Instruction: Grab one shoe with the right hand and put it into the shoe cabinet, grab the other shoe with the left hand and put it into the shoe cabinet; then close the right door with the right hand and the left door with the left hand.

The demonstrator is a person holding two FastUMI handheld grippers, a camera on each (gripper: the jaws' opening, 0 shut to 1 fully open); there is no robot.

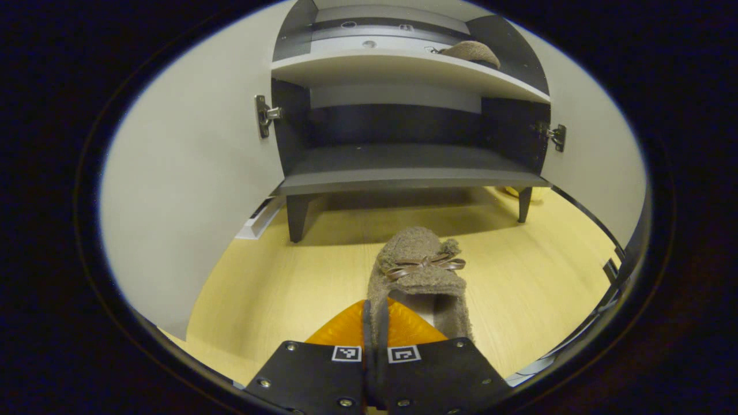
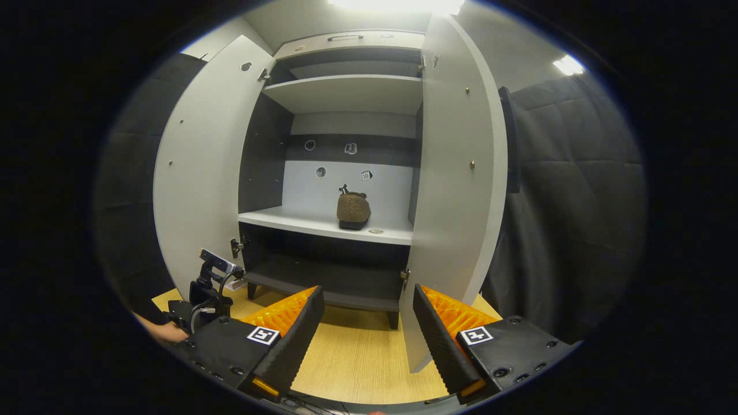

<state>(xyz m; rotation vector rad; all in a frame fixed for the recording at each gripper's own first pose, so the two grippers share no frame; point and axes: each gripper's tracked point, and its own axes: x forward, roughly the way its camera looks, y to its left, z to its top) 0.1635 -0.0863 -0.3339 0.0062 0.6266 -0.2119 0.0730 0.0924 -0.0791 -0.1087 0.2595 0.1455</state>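
Note:
A fuzzy brown slipper [image 1: 424, 271] with a ribbon bow lies low on the wooden floor [image 1: 277, 288] in front of the open shoe cabinet [image 1: 403, 178]. My left gripper [image 1: 375, 323] is shut on the slipper's near side wall. The other slipper [image 1: 473, 52] sits on the cabinet's middle shelf, toward the right; it is also in the right gripper view [image 2: 353, 210]. My right gripper [image 2: 366, 300] hangs open and holds nothing, facing the cabinet from farther back. The left gripper [image 2: 207, 288] and the hand [image 2: 164, 331] holding it appear at the lower left of that view.
Both cabinet doors stand wide open: the left door [image 2: 196, 173] and the right door [image 2: 461, 202]. The bottom shelf [image 1: 403, 164] is bare. Black cloth wall [image 2: 576, 202] hangs to the right of the cabinet.

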